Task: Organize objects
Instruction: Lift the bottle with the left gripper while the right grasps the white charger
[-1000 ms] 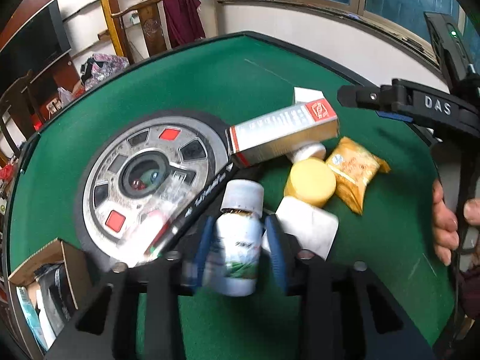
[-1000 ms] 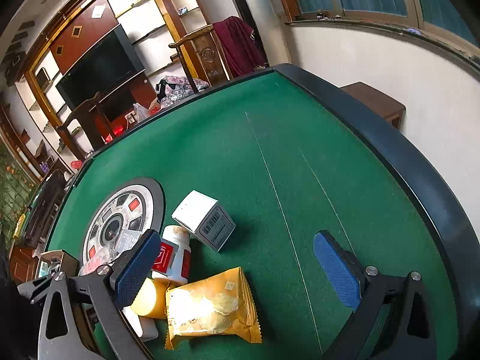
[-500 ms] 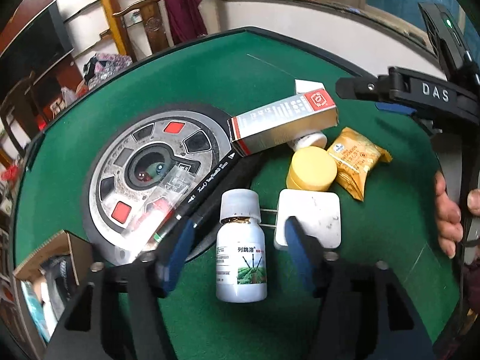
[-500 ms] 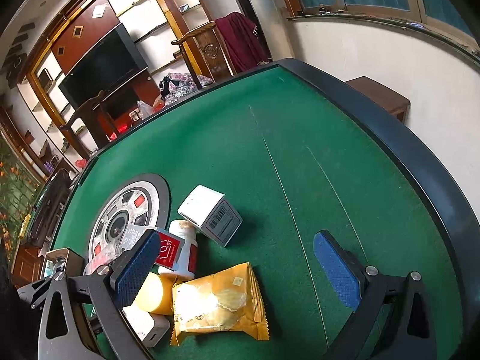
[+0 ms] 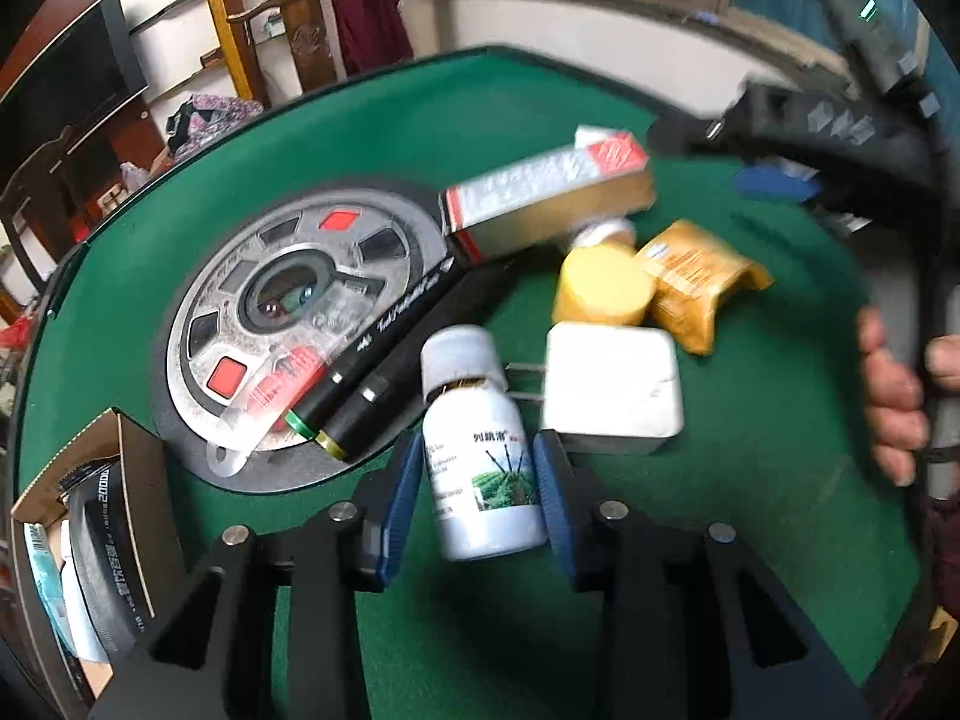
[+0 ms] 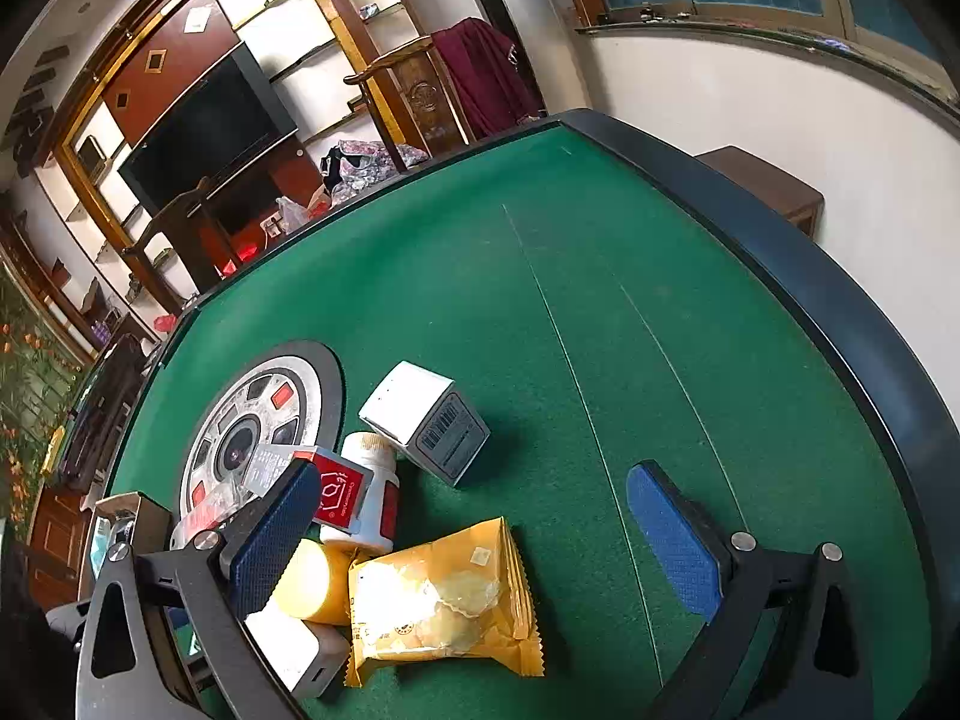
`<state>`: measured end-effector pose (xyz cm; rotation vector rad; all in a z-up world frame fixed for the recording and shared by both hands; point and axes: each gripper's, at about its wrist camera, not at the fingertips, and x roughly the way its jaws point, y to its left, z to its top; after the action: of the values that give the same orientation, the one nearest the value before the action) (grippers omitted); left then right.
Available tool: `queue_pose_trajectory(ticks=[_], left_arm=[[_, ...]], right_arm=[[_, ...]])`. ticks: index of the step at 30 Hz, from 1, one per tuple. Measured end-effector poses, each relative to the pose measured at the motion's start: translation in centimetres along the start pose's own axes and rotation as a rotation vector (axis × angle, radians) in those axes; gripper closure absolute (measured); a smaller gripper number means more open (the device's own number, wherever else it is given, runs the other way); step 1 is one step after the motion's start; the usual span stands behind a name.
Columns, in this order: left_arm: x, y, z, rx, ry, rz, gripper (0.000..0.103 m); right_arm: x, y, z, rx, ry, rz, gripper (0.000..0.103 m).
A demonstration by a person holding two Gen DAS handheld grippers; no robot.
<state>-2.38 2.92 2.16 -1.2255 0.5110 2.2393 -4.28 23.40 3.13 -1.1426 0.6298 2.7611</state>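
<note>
A white bottle with a green label (image 5: 480, 450) lies on the green felt between the blue pads of my left gripper (image 5: 477, 480). The jaws are closing on it, and the pads stand right at its sides without a clear squeeze. Beside the bottle sit a white charger (image 5: 612, 390), a yellow round jar (image 5: 600, 288) and a yellow snack packet (image 5: 696, 282). My right gripper (image 6: 474, 540) hangs wide open over the snack packet (image 6: 444, 594), gripping nothing. A white barcode box (image 6: 426, 420) and a red-labelled white bottle (image 6: 372, 498) lie beyond it.
A long red-and-white carton (image 5: 540, 198) and two black markers (image 5: 384, 372) rest on the table's round grey centre disc (image 5: 288, 300). An open cardboard box (image 5: 90, 528) with items stands at the left edge. A person's hand (image 5: 894, 408) holds the right gripper's handle. The dark table rim (image 6: 780, 252) curves round.
My left gripper let go of the white bottle, opened wide around it, then narrowed again at its sides. The right gripper has stayed put and open.
</note>
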Motion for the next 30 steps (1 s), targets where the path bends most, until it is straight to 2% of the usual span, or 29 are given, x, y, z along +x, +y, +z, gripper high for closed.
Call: queue_pose_trajectory(ticks=[2,4,7,11,14,19,22,25,28,30], left_arm=[[0.3,-0.1,-0.2,-0.02,-0.029,0.005,0.064],[0.2,-0.3,-0.4,-0.047,-0.043,0.023,0.07],[-1.1,-0.7,-1.2,-0.098,-0.086,0.029,0.07],[-5.4,-1.2,-2.8,-0.17,-0.171,0.035,0.07],[-10.2,-1.3,-4.8,-0.201,-0.27,0.049,0.07],[-15.5,0.9,-8.4,-0.315,-0.362,0.032,0.07],[-17.4,2.1,-10.3,-0.37,-0.388,0.025,0.07],[-18.9,2.5,-12.1,-0.366,-0.414,0.057,0.07],[-19.8,2.9,-13.5,-0.359,-0.431,0.08,0.07],[-19.9,3.3,-14.2,-0.364,-0.438,0.088,0.069]], right_arm=[[-0.2,0.1,0.0,-0.008,-0.007,-0.004,0.0],[-0.3,0.1,0.0,-0.011,-0.012,-0.005,0.0],[-0.3,0.2,0.0,-0.014,-0.016,0.0,0.0],[-0.5,0.6,-0.1,-0.031,-0.026,-0.003,0.0],[-1.1,1.0,-0.2,-0.059,-0.054,0.0,0.0],[-1.6,3.1,-1.1,-0.164,-0.073,0.041,0.0],[-2.1,4.8,-2.3,-0.213,-0.027,0.128,0.0],[-2.7,6.7,-4.2,-0.243,0.08,0.29,0.0],[-1.9,8.6,-5.3,-0.298,0.167,0.337,0.0],[-0.6,9.6,-5.3,-0.32,0.215,0.294,0.0]])
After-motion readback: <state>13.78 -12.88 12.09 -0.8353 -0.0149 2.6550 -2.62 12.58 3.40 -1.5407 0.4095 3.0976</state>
